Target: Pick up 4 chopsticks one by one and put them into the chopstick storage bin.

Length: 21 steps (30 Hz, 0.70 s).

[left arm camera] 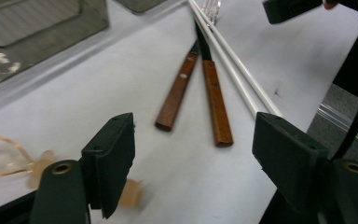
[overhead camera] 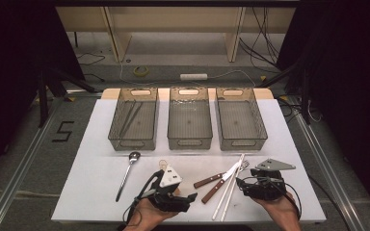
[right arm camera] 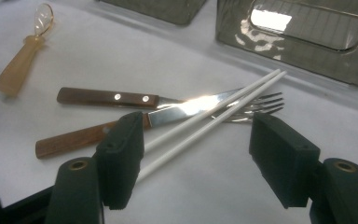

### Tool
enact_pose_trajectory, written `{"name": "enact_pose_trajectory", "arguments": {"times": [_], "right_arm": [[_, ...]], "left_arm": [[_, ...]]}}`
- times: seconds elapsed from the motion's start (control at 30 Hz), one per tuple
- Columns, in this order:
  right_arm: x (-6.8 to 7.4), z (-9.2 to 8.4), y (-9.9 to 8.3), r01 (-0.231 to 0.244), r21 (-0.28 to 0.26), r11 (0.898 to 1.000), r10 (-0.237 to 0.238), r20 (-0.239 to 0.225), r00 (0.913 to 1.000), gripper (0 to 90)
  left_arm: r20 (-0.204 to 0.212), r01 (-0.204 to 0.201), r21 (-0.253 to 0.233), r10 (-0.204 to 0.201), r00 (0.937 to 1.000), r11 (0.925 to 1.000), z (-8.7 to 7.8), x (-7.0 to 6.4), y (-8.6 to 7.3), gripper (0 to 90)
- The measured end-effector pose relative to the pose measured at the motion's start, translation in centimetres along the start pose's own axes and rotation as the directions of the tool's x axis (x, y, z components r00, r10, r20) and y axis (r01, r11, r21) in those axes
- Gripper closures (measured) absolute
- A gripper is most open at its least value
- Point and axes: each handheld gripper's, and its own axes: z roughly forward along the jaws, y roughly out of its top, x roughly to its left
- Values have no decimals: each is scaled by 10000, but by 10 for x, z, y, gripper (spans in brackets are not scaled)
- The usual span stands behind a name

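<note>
Inside left bin (overhead camera: 120, 126), dark chopsticks (overhead camera: 131, 118) lie.

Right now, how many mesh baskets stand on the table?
3, in a row along the far edge: the left basket, holding some thin utensils, the middle basket and the right basket.
</note>
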Motion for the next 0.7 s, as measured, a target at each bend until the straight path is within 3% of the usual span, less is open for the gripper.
{"name": "enact_pose_trajectory", "arguments": {"times": [0.2, 0.7], "right_arm": [[-3, -2, 0, -155, -85, 9998, 155, 92, 9998, 346], [-5, -3, -1, -186, -161, 9997, 189, 127, 9997, 339]], "left_arm": [[269, -244, 299, 236, 9994, 9993, 14, -14, 4, 302], [385, -569, 475, 551, 9977, 9972, 28, -29, 7, 307]]}}
